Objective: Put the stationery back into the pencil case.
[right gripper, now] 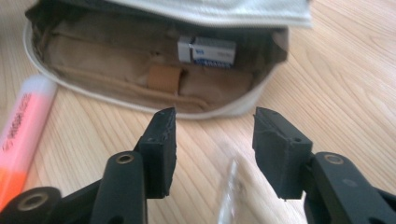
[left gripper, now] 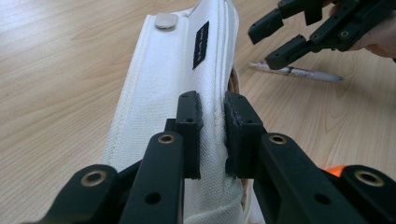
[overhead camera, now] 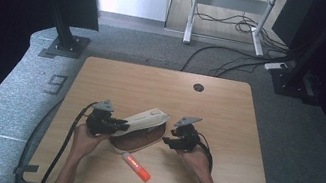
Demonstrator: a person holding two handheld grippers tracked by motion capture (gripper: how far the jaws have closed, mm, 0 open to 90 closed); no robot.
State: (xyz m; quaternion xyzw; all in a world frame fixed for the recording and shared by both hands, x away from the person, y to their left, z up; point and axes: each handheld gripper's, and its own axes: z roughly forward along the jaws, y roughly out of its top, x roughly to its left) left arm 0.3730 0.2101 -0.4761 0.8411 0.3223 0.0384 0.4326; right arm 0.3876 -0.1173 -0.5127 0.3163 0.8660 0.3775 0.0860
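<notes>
My left gripper (left gripper: 214,135) pinched the pouch's white flap (left gripper: 173,79); my right gripper (right gripper: 214,140), at three o'clock, gaped empty.

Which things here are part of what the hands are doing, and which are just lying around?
Probably in the job: white canvas pencil case, flap pinched by left gripper; white eraser inside; clear pen by open right gripper; orange highlighter.
Just lying about: black floor cables; white metal desk frame.
</notes>
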